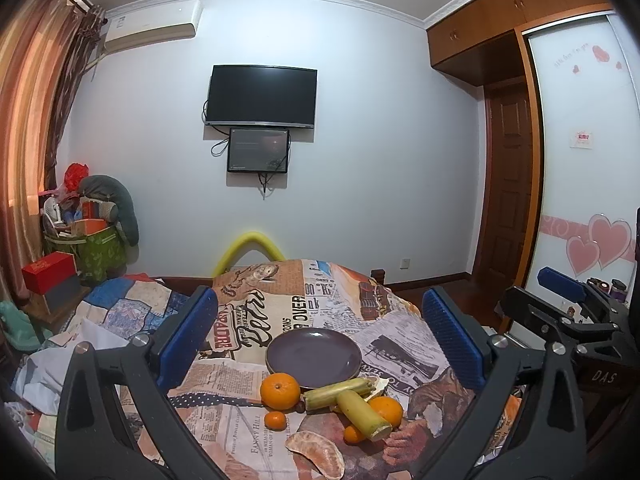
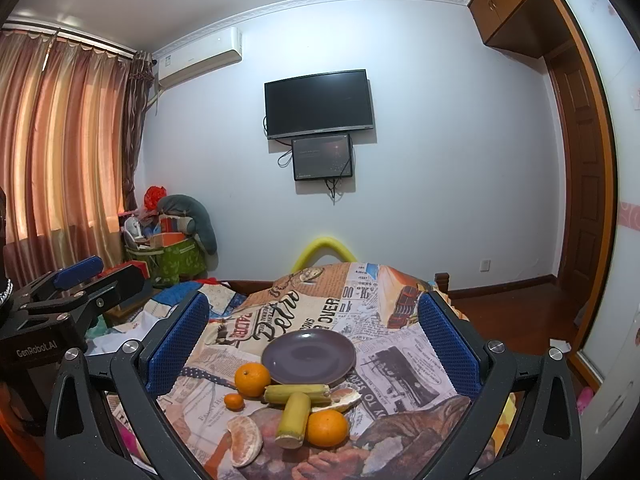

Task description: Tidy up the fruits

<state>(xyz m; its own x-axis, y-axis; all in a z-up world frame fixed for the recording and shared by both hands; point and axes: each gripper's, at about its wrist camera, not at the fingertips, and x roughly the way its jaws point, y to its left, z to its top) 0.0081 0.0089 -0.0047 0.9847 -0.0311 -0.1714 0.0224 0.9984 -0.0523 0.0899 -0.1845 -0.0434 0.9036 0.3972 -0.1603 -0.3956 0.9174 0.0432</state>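
Note:
An empty purple plate point(image 1: 314, 356) point(image 2: 309, 356) lies on a newspaper-print cloth. In front of it sit two large oranges point(image 1: 280, 391) point(image 2: 327, 428), a small tangerine point(image 1: 275, 420) point(image 2: 233, 401), two crossed yellow-green cane pieces point(image 1: 362, 412) point(image 2: 294, 420), a peeled citrus segment point(image 1: 318, 454) point(image 2: 245, 440) and a piece of peel point(image 2: 347, 397). My left gripper point(image 1: 320, 340) hangs open above the pile, holding nothing. My right gripper point(image 2: 314, 340) is also open and empty, level with the plate. Each gripper shows at the edge of the other's view.
The cloth point(image 1: 256, 312) covers a raised surface that drops off at the far end. A quilt point(image 1: 132, 308) and loose paper lie to the left. A green bag of clutter point(image 1: 96, 248) stands by the curtain. A wooden door point(image 1: 508, 184) and wardrobe are at right.

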